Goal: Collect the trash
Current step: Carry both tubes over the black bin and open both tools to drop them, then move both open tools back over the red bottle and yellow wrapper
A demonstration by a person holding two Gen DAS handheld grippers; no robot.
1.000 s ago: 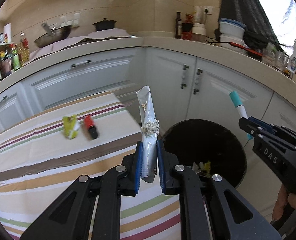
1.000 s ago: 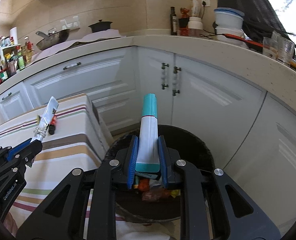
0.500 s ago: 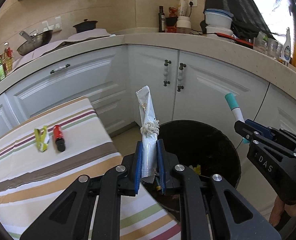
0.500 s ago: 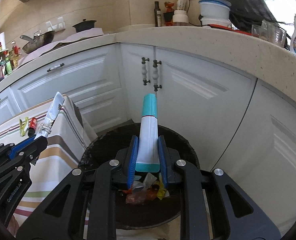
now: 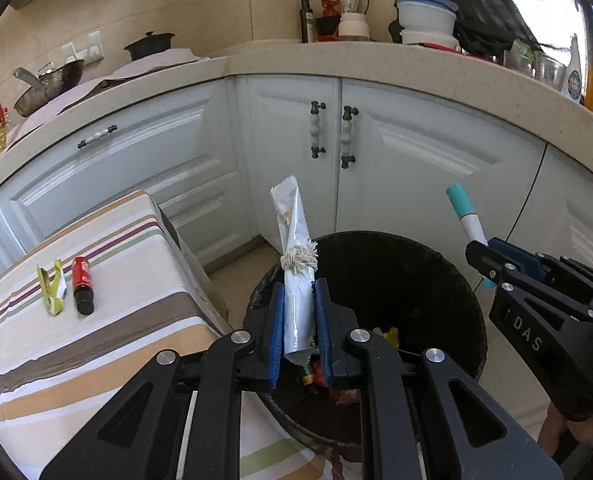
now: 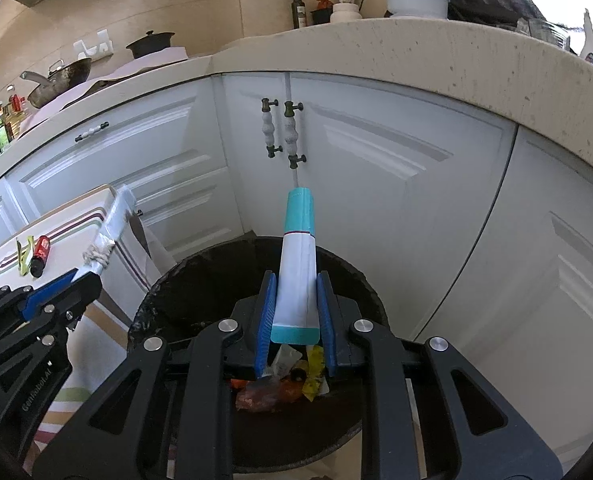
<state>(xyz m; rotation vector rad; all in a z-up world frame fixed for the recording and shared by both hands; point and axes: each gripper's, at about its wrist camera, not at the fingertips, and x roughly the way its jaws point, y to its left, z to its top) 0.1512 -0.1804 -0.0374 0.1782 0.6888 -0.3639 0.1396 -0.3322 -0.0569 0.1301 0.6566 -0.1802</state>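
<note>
My left claw (image 5: 299,320) is clenched on the long silvery-white foil wrapper with a knot of white string around its middle (image 5: 295,264), and in the last second I have carried it off the striped-cloth counter (image 5: 96,340); it now hangs over the near-left rim of the round black trash bin (image 5: 472,320) instead of over the cloth. My right claw (image 6: 295,308) is clenched on the white squeeze tube with a teal cap (image 6: 297,264), and it has dropped lower and closer, so the bin's mouth fills the view beneath the tube. Crumpled red and yellow scraps (image 6: 280,388) already lie at the bottom of the bin.

I judge both pieces are now placed for release: the tube sits well inside the rim, while the wrapper is closer to the edge and could catch on the lip, so I would ease the left a little further in before letting go.

Farther off, near the counter's far left edge, a crumpled yellow-green wrapper (image 5: 52,290) and a small red bottle with a black cap (image 5: 82,285) lie just beside each other, not yet collected.
</note>
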